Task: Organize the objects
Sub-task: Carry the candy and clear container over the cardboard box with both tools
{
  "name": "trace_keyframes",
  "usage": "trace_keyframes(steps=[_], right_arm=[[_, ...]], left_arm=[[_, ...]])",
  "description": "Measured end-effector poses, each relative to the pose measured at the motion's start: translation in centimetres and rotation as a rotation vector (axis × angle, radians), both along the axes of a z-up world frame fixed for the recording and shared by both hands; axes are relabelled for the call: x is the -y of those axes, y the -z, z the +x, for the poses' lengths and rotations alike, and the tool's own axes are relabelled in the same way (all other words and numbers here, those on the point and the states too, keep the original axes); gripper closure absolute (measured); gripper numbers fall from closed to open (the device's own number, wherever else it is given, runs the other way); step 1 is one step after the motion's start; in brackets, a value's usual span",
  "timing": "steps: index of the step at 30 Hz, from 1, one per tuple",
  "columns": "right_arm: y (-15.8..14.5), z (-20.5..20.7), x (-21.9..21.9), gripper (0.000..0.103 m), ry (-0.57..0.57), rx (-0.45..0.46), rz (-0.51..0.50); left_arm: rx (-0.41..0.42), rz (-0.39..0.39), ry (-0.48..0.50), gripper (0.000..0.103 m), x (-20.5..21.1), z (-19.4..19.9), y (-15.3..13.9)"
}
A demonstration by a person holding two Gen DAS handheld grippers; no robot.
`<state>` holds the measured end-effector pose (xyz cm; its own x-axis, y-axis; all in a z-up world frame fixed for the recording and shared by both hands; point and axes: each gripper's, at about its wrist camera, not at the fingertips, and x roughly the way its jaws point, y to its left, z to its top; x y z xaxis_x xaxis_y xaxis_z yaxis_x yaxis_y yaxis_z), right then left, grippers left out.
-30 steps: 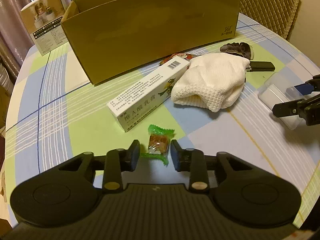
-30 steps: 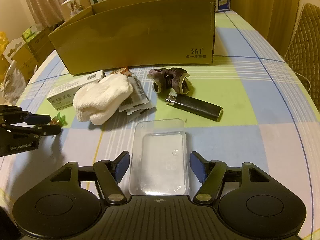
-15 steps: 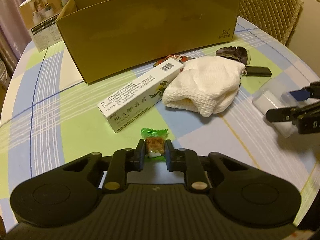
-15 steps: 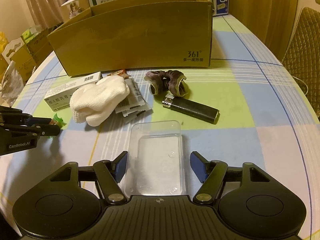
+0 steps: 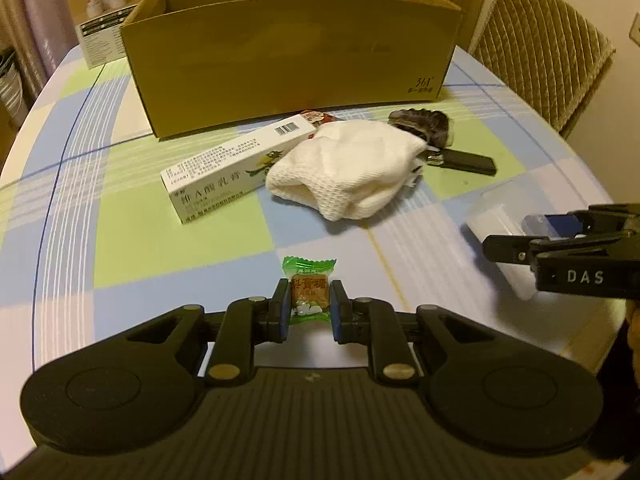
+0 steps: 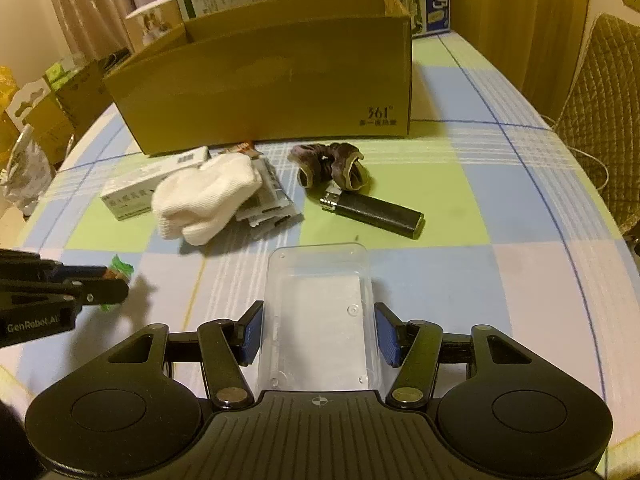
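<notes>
Both black two-finger grippers are working at once: our left gripper (image 5: 306, 312) is pinching the small green-wrapped candy (image 5: 308, 290) between its blue pads, just above the checked tablecloth (image 5: 132, 240), ready for carrying. Our right gripper (image 6: 319, 334) is straddling the clear plastic tray (image 6: 319, 300), jaws wide and not touching, so we are judging both bound for the open cardboard box (image 6: 264, 88) behind

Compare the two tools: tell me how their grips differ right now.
The left tool is shut on the green-wrapped candy; the right tool is open, its pads beside the clear plastic tray. The candy is small and fits the narrow gap; the tray nearly fills the right tool's wide gap. Both sit low over the checked tablecloth.
</notes>
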<state>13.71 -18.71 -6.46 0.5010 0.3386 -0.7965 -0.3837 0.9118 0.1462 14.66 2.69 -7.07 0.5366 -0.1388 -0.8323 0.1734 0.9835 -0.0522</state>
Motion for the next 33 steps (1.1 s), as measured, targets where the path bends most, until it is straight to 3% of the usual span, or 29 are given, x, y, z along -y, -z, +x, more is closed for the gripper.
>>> trace_keyframes(steps=[18,33], right_arm=[[-5.7,-4.3,1.5,0.049,-0.042,0.049,0.070],[-7.9,-5.4,2.1,0.049,-0.056,0.077,0.074]], left_arm=[[0.047,-0.013,-0.064,0.088,2.2,-5.6,-5.3],[0.094,-0.030,-0.056,0.088,2.8,-6.7,-8.0]])
